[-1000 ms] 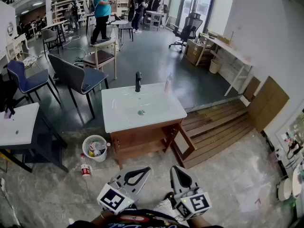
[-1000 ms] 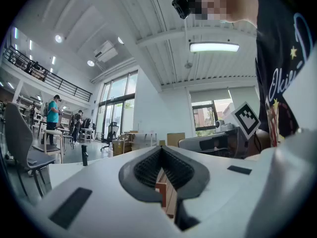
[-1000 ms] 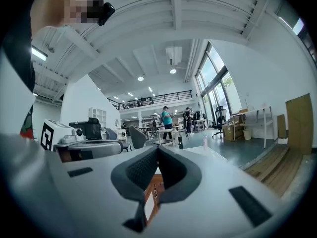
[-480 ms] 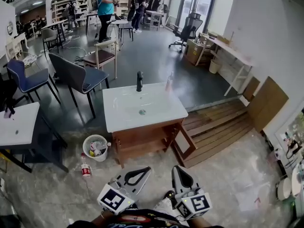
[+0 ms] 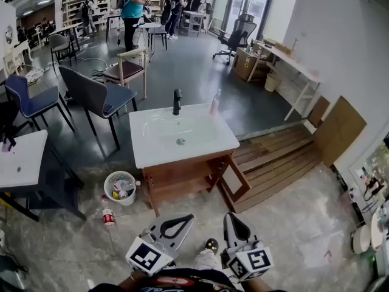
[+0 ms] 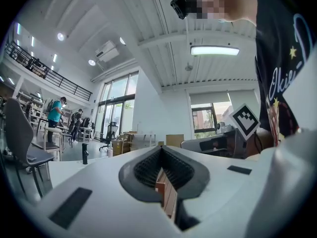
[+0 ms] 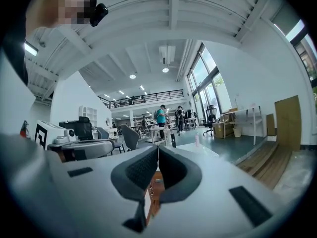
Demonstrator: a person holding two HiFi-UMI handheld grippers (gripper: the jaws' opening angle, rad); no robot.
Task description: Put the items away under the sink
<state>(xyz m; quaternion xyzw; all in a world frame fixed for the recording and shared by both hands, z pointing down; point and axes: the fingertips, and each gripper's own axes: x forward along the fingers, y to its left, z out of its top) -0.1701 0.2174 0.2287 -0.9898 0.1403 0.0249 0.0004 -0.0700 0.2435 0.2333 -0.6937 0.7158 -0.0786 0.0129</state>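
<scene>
The room is a large open hall, with pale marbled floor (image 5: 292, 236) underfoot, a darker glossy floor beyond it, and people (image 5: 132, 8) standing among tables at 11 o'clock. At 9 o'clock stands a white table (image 5: 21, 160), with a blue chair (image 5: 30, 99) and a grey chair (image 5: 100, 99) behind it toward 10 o'clock. A white wastebasket (image 5: 106, 187) with things in it sits on the floor just beside the left end of the cabinet (image 5: 182, 181). A small bottle (image 5: 109, 216) with a red label is near the basket, at its 7 o'clock; whether it stands or lies cannot be told.

The sink (image 5: 152, 151) is in the middle of the head view. It is a white rectangular top on the brown wooden cabinet, its long axis running from 9 to 3 o'clock and its front facing the person. A black tap (image 5: 177, 101) stands upright at the back edge, at 12 o'clock of the basin. A pale bottle (image 5: 214, 102) stands upright at 1 o'clock, near the back right corner. The cabinet door (image 5: 234, 184) at the right end is open, swung out toward 5 o'clock. Wooden decking (image 5: 273, 160) lies at 3 o'clock, along the white wall.

Both grippers are at 6 o'clock, side by side, pointing toward the cabinet and well apart from it. The left gripper (image 6: 162, 148) has its jaws closed tip to tip with nothing between them. The right gripper (image 7: 158, 146) is likewise closed and empty
</scene>
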